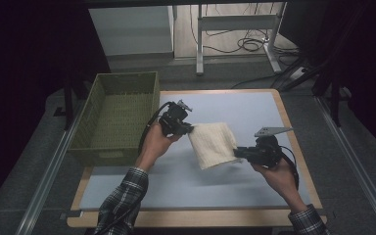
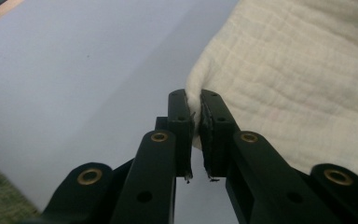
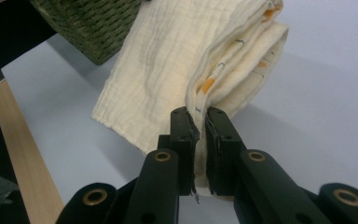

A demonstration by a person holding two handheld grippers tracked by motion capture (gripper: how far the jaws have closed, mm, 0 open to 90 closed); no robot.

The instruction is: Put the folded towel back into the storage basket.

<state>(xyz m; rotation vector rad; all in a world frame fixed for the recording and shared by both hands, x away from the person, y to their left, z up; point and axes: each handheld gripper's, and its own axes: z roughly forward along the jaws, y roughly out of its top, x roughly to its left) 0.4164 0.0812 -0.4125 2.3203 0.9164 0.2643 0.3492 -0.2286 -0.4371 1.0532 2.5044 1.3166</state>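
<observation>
A folded cream cloth hangs in the air above the pale blue mat, held between both grippers. My left gripper is shut on the cloth's upper left corner; in the left gripper view its jaws pinch the cloth at the gripper. My right gripper is shut on the cloth's lower right edge. In the right gripper view the gripper clamps a folded edge of the cloth, whose inner layers show small orange marks.
A green woven basket stands on the left, partly off the mat, with its corner close behind the cloth. The wooden table edge frames the mat. Desk legs and cables lie on the floor beyond.
</observation>
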